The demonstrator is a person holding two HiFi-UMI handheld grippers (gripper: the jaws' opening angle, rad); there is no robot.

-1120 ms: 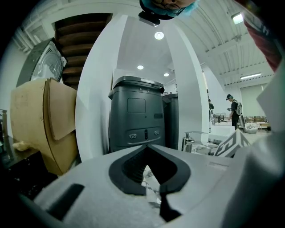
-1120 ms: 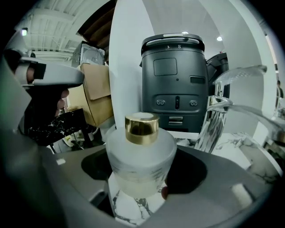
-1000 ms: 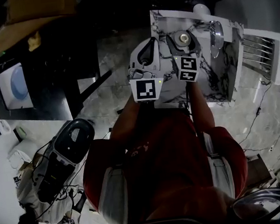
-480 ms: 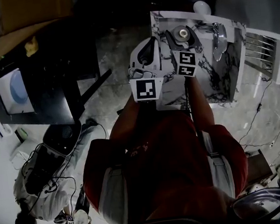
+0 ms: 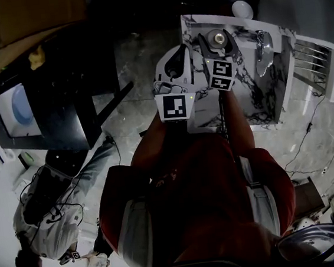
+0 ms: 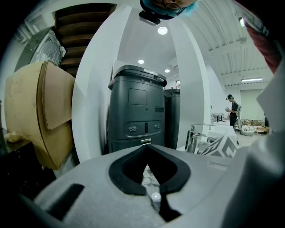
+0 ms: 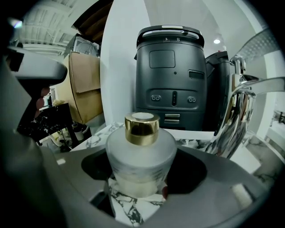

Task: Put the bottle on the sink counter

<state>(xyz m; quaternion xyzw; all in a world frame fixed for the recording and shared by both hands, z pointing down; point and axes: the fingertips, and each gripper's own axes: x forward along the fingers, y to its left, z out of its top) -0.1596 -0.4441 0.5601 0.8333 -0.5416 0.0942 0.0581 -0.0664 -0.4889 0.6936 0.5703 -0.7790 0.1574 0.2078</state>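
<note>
A frosted round bottle [image 7: 141,153] with a gold cap [image 7: 141,128] sits between the jaws of my right gripper [image 7: 142,178], which is shut on it. In the head view the right gripper [image 5: 218,37] holds the bottle [image 5: 219,37] over the white, black-veined marble sink counter [image 5: 257,91], left of the chrome tap [image 5: 263,46]. Marble shows just under the bottle's base; whether it touches the counter I cannot tell. My left gripper [image 5: 174,64] hovers at the counter's left edge. Its jaws [image 6: 147,151] are shut with nothing between them.
Dark grey bins [image 7: 173,75] stand behind the counter, with cardboard [image 6: 40,111] to their left. The tap [image 7: 236,111] rises close on the bottle's right. A white rack [image 5: 311,64] is right of the counter. Another person [image 5: 51,213] stands at lower left beside a black table [image 5: 64,111].
My right gripper with the bottle has edged a little farther over the counter. The left gripper has barely shifted. The person at lower left has moved down and left.
</note>
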